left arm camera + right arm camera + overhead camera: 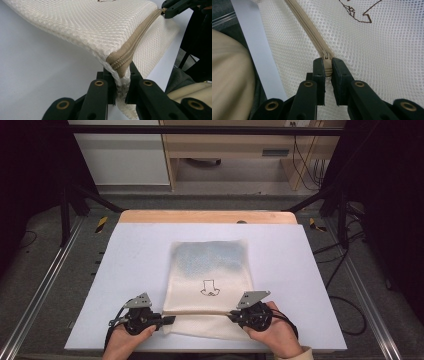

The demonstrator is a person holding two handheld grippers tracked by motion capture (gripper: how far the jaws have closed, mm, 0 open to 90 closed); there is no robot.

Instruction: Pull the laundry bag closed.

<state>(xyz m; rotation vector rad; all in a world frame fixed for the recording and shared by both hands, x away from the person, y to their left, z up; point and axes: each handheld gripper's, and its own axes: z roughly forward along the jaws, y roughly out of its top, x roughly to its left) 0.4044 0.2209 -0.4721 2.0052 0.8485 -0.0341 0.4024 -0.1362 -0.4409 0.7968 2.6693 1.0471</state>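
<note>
Right gripper (327, 68) clamped on the zipper pull (327, 65), jaws pressed together on the small beige tab at the right end of the zipper (312, 30); from there, closed teeth running away toward 11 o'clock in the right gripper view. Left gripper (122, 75) clamped on the left end of the same zipper, jaws pinching the beige tape and a bit of mesh at the corner of the mesh bag (95, 27), corner lifted a little off the table (37, 82). Seen from the high view: left gripper (169, 320) at about 7 o'clock of the table (130, 270), right gripper (233, 314) at about 5 o'clock, zipper (197, 312) stretched straight between them. Mesh bag (210, 285) lying flat near the middle and extending toward 12 o'clock, with a small brown drawing (210, 289) on it and something grey-blue inside the far half, not clear what. Probably the step in hand: opening of the zipper, one end anchored, pull gripped, zipper closed along all the visible length. Next move, as a judgement only: pulling of the tab along the zipper line toward the left gripper, firm anchor at the left, tension kept so the mesh does not bunch.
</note>
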